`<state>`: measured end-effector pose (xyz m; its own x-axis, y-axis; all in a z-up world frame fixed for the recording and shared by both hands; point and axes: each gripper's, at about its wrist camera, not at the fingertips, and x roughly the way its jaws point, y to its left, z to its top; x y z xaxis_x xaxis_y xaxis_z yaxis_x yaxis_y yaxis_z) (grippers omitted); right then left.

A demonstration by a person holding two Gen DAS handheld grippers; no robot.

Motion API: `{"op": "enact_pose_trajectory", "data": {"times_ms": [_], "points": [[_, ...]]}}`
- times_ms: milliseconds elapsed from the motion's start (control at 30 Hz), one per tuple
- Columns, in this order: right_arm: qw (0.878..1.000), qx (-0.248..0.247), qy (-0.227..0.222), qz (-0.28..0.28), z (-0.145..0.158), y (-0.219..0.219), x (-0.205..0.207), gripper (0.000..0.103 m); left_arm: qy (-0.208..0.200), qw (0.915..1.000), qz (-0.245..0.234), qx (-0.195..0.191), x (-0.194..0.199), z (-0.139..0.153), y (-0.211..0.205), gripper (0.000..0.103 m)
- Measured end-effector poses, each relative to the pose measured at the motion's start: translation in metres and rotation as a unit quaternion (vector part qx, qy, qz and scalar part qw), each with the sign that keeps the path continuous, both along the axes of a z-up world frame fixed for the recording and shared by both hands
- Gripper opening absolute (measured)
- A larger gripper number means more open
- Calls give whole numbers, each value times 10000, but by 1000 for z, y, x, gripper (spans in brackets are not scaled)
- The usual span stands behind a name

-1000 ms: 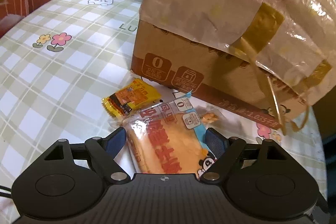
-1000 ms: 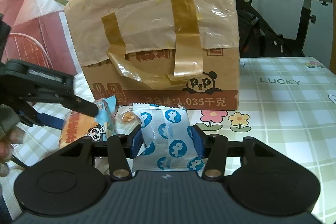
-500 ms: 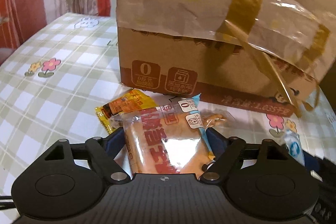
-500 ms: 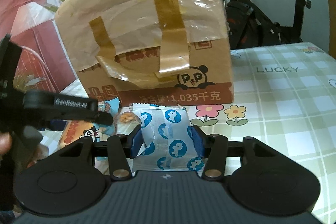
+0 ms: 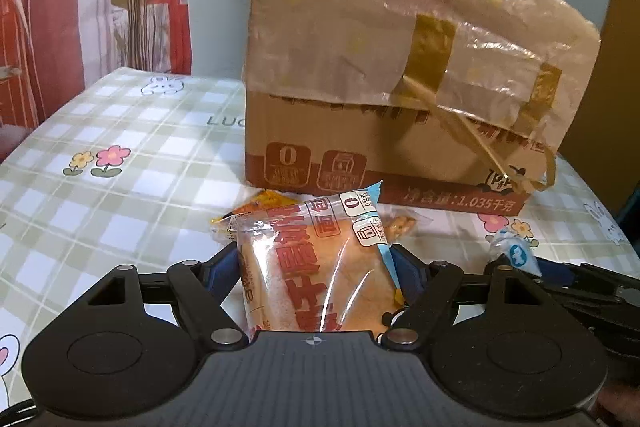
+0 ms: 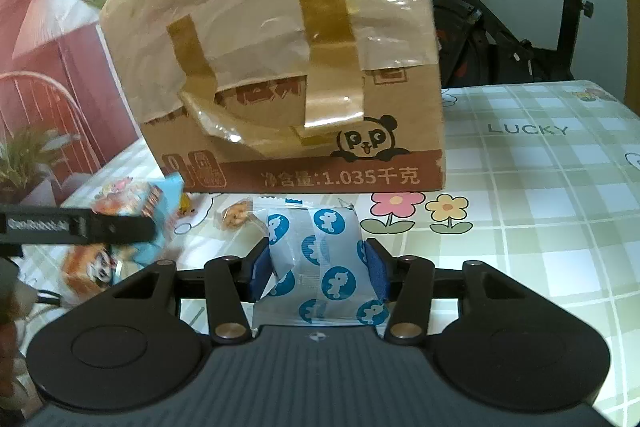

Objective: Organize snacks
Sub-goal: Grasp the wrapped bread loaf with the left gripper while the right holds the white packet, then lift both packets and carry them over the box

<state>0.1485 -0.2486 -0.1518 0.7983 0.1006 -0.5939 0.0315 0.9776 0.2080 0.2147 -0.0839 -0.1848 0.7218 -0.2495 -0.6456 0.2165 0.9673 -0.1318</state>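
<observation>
My left gripper [image 5: 313,259] has an orange bread packet [image 5: 304,287] with red lettering between its blue pads; the jaws are closing and the pads press its sides. In the right wrist view the same packet [image 6: 132,215] hangs above the cloth behind a left finger [image 6: 80,227]. My right gripper [image 6: 317,263] is shut on a white packet with blue dots [image 6: 320,247], whose tip [image 5: 514,253] also shows in the left wrist view. A taped cardboard box [image 5: 400,67] [image 6: 280,67] stands just beyond both grippers.
A yellow-orange sachet [image 5: 260,205] and a small clear nut packet [image 5: 400,223] [image 6: 236,217] lie on the checked tablecloth [image 5: 120,187] at the box's foot. An exercise bike [image 6: 520,7] stands behind the table; cloth stretches away right of the box [image 6: 540,207].
The left gripper has rolled level and swung round, lifting the bread packet off the cloth; the yellow-orange sachet is now mostly hidden behind it. The right gripper stays put with its packet.
</observation>
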Motion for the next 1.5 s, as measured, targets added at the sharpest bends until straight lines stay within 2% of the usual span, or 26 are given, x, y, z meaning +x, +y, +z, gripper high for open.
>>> {"op": "enact_pose_trajectory", "data": {"times_ms": [300, 633, 867, 1167, 1333, 1500], "points": [[9996, -254, 51, 95, 0, 6, 0, 51, -180, 9996, -98, -214, -8, 6, 11, 80], [9984, -524, -11, 199, 18, 17, -16, 51, -1042, 9939, -338, -133, -28, 31, 20, 80], [9964, -571, -488, 404, 58, 23, -28, 51, -1561, 9865, -478, -158, -33, 62, 22, 80], [9880, -248, -1464, 416, 129, 19, -23, 51, -2333, 9694, -669, -375, -20, 124, 26, 80], [9791, -439, -1911, 542, 172, 13, 3, 51, -2533, 9636, -682, -513, 13, 160, 19, 80], [9724, -796, -2097, 643, 197, 7, 56, 51, -2668, 9598, -698, -516, 60, 184, -2, 80]]}}
